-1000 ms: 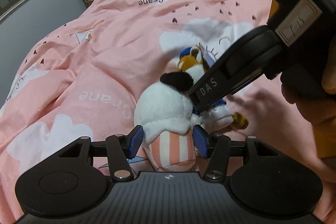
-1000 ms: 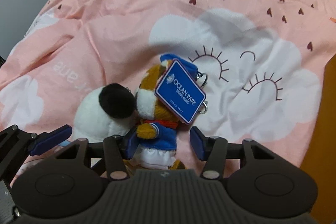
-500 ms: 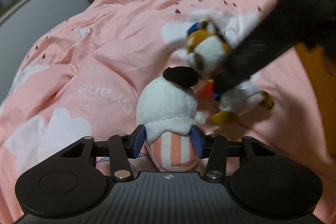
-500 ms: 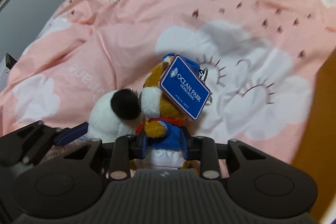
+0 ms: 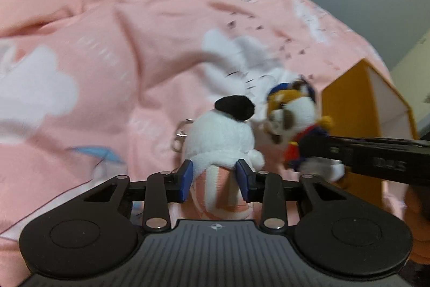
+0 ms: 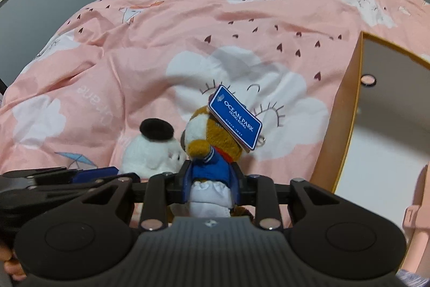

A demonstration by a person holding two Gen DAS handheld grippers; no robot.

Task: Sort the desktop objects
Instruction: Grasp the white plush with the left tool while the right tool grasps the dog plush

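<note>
A pink cloud-print bedspread fills both views. An orange box sits at 3 o'clock. The left tool, jaws closing, presses the striped base of a white plush. The right tool grips a brown plush at its blue coat; a blue tag hangs at 1 o'clock.

Motion-blurred brown plush, feet hidden
</note>
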